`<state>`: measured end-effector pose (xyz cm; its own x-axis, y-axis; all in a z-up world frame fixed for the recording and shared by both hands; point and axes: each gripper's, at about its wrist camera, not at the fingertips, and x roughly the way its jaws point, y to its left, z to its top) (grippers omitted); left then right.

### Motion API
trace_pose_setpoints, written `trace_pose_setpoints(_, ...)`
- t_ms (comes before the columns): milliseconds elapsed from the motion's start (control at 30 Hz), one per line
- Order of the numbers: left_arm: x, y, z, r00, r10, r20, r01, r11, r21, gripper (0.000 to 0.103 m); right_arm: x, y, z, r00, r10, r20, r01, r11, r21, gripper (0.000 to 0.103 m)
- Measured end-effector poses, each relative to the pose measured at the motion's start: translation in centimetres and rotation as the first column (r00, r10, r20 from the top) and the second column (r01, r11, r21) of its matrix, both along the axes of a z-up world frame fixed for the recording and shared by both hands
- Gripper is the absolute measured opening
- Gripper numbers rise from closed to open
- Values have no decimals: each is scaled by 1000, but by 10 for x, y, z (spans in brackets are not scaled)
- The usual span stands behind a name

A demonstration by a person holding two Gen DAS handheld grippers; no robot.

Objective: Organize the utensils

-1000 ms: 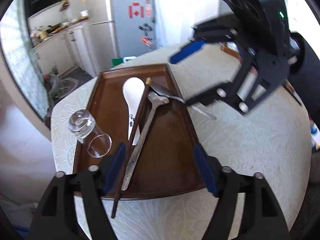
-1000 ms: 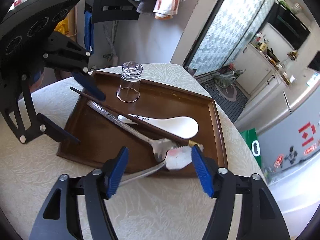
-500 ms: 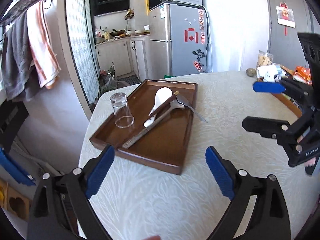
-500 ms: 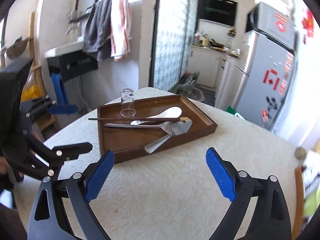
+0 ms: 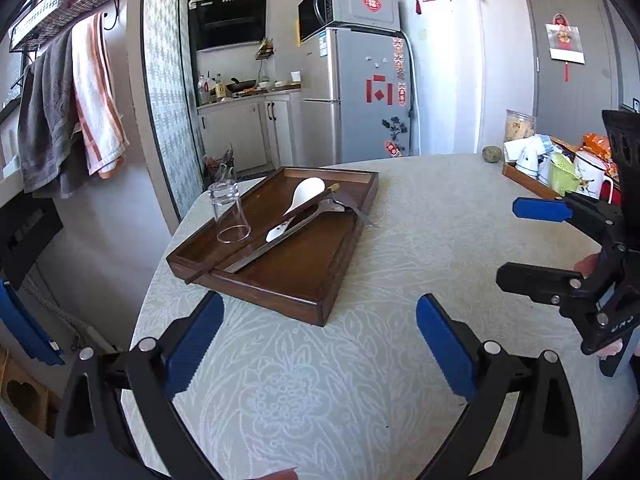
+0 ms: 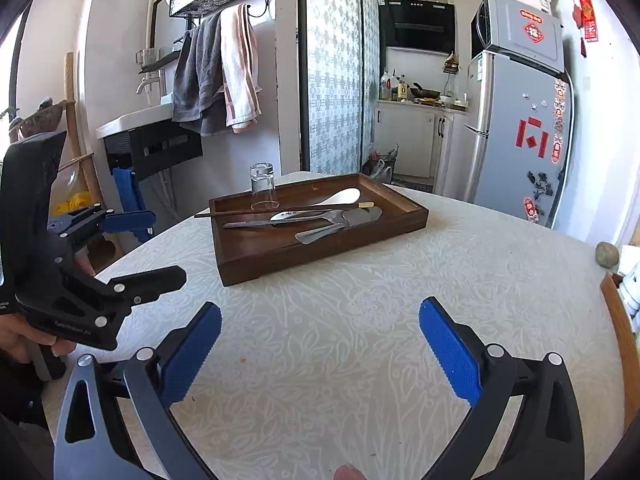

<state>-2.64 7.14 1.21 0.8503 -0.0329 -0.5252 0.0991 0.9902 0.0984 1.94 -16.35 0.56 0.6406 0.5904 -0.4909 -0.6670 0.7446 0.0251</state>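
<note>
kitchen table: white spoon, chopstick crossed in tray.

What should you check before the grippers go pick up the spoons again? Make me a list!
1. Left gripper open and empty: ok.
2. Right gripper open and empty: ok.
3. Dark brown wooden tray flat on the pale patterned table: ok.
4. Utensils lying apart for an easy grab: not ok; the white ceramic spoon, dark wooden chopstick and long metal spoon overlap.
5. Upside-down clear glass standing steady in the tray: ok.
6. Which utensil lies on top of the pile: cannot tell.
</note>
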Motion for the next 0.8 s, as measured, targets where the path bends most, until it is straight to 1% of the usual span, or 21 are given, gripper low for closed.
trace_pose_setpoints(100, -2, -4, 0, 1000, -4, 11, 3, 1000, 20, 99, 4, -4, -2, 1000, -9, -24, 10, 1000, 17, 100)
trace_pose_setpoints(233, -2, -2, 0, 1000, -2, 13, 2, 1000, 6, 99, 8, -7, -2, 999, -36, -34, 37, 999, 24, 100)
trace_pose_setpoints(333, -3, 0, 0, 1000, 1, 15, -1, 1000, -12, 99, 6, -7, -1, 999, -43, -21, 43, 999, 19, 100)
trace_pose_setpoints(533, -5, 2, 2, 999, 19, 26, -19, 1000, -17, 99, -2, -2, 0, 999, -27, 25, 27, 1000, -5, 100)
trace_pose_setpoints(667, -6, 3, 2, 999, 34, 32, -34, 999, -18, 99, -4, -2, 1, 999, -21, 36, 21, 1000, -6, 100)
trace_pose_setpoints(800, -7, 1, 3, 999, 32, 40, -31, 999, -12, 99, -2, -3, 1, 999, -25, 29, 25, 1000, -4, 100)
